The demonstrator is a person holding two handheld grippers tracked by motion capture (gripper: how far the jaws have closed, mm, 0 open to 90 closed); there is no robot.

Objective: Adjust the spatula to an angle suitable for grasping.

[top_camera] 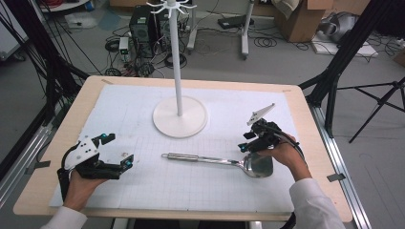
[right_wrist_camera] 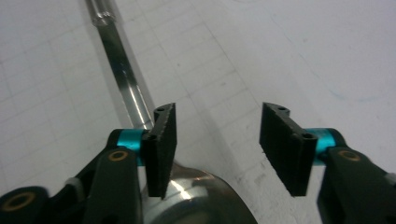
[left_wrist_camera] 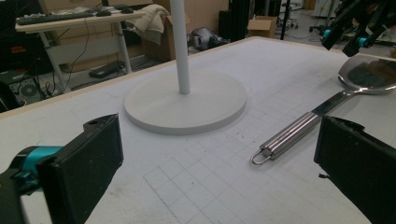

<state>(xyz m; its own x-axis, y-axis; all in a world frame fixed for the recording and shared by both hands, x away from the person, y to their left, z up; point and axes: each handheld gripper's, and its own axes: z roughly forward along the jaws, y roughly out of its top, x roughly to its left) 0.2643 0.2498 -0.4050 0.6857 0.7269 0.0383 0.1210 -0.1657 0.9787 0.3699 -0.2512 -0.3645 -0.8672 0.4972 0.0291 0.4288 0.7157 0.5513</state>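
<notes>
Now the right gripper (top_camera: 249,143) hovers just above the spatula (top_camera: 224,162), jaws apart, gripping nothing; the left gripper (top_camera: 120,150) rests on the counter (top_camera: 296,98), jaws wide apart.

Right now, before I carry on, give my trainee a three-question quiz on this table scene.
1. True or false: the metal spatula lies flat on the white mat, with nothing holding it.
2. Which way does the spatula's handle point in the high view? A) toward the left gripper B) toward the right table edge C) straight up
3. Fill in: the right gripper hangs with open jaws above the spatula's ____.

Key
1. True: it rests on the mat and neither gripper's pads press on it.
2. A: the hanging loop end faces the left gripper, whose jaws are wide open.
3. Blade, the broad end; the white stand is farther back on the mat.
</notes>
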